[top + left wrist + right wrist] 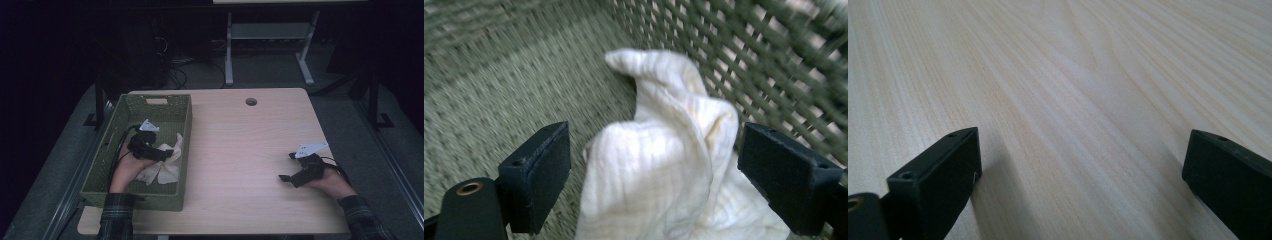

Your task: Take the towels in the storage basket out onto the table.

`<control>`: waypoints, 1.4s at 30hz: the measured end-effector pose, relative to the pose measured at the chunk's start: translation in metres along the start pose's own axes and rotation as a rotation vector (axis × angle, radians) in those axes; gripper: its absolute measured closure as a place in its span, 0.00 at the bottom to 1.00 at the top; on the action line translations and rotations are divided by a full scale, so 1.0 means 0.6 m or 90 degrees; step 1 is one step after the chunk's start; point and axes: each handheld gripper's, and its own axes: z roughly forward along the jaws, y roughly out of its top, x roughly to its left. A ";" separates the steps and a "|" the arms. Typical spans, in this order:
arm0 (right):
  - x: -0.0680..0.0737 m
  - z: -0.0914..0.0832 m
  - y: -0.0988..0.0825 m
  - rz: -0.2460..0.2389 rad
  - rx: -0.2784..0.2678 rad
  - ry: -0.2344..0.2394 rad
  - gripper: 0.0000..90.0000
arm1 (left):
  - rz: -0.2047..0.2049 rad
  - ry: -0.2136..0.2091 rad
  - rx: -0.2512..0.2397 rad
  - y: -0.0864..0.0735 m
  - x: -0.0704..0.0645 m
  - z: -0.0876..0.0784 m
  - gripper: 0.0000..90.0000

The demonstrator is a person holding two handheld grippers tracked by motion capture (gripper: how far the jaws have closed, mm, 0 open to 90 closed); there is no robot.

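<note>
A white cloth [165, 167] is lying crumpled inside a green woven basket [112, 135] that is sitting on the left part of a pale wood-grain desk [240, 145]. The basket is rectangular, with open lattice walls and a slot handle cut into its far end. In the left gripper view the cloth [659, 165] is showing a soft, finely ribbed gauze weave, bunched into rounded folds and leaning against the lattice wall beside it (the picture is somewhat blurred here).

The left gripper [170, 152] is reaching down into the basket, and its fingers [539, 175] are standing wide apart, one blocky black pad on either side of the cloth; whether either pad is touching the fabric I cannot tell. The person's left hand [131, 167] is wrapping around the gripper body inside the basket, with a plaid sleeve [116, 215] showing at the desk's near edge.

The right gripper [287, 167] is resting low over the bare desk, well apart from the basket, with its fingers [938, 185] also spread wide and nothing between them but smooth, streaky wood grain.
</note>
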 end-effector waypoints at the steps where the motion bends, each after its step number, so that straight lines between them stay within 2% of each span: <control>1: 0.000 0.000 0.000 0.000 0.000 0.000 0.02 | 0.002 -0.004 0.010 -0.001 -0.002 0.004 0.15; 3: 0.000 0.000 0.000 0.000 0.000 0.000 0.02 | 0.004 -0.018 0.031 -0.003 -0.004 0.013 0.15; 6: 0.000 0.000 0.000 0.000 0.000 0.000 0.02 | 0.021 -0.001 0.070 -0.006 -0.008 0.025 0.14; 10: 0.000 0.000 0.000 0.000 0.000 0.000 0.02 | 0.017 0.000 0.091 -0.010 -0.010 0.034 0.14; 21: 0.000 0.000 0.000 0.000 0.001 0.000 0.02 | 0.012 0.026 0.156 -0.017 -0.017 0.060 0.15; 28: 0.000 0.000 0.000 0.000 0.001 0.000 0.02 | 0.027 0.036 0.177 -0.018 -0.022 0.064 0.18; 30: 0.000 0.000 0.000 0.000 0.001 0.000 0.02 | 0.030 0.046 0.181 -0.016 -0.022 0.060 0.26; 32: 0.000 0.000 0.000 0.000 0.000 0.000 0.02 | 0.029 0.052 0.181 -0.013 -0.022 0.053 0.46; 36: 0.000 0.000 0.000 0.000 0.000 0.000 0.02 | 0.010 0.048 0.185 -0.011 -0.022 0.047 0.68; 38: 0.000 0.000 0.000 0.000 0.000 0.000 0.02 | 0.009 0.043 0.187 -0.009 -0.017 0.039 0.75; 40: 0.000 0.000 0.000 0.000 0.001 0.000 0.02 | -0.018 0.035 0.169 -0.009 -0.012 0.031 0.80; 42: 0.000 0.000 0.000 0.001 0.000 0.000 0.02 | -0.031 0.030 0.149 -0.009 -0.004 0.020 0.82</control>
